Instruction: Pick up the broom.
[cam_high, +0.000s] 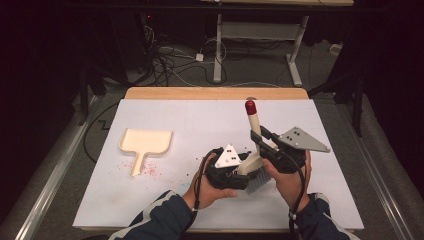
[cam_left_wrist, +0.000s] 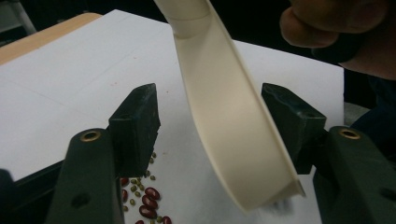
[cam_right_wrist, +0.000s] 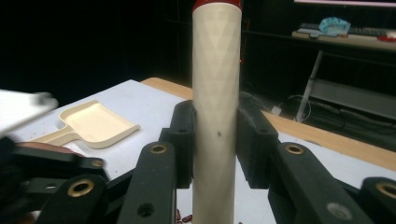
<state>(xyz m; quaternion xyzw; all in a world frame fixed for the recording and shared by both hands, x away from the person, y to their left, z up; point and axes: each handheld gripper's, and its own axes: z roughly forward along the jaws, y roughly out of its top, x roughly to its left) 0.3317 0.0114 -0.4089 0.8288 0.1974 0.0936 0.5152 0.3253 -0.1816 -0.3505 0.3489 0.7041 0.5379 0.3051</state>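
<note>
White table sheet (cam_high: 150, 200) under a dark, cable-strewn room: a brush held up over it.

Right gripper (cam_right_wrist: 215, 140) clamps the cream brush (cam_high: 253, 150) by its red-capped handle, near right of centre; left gripper (cam_left_wrist: 210, 126) straddles the brush's head, jaws partly open, pads apparently not pressing. Beans (cam_left_wrist: 147, 200) lie below; dustpan (cam_high: 145, 145) rests far left.
</note>
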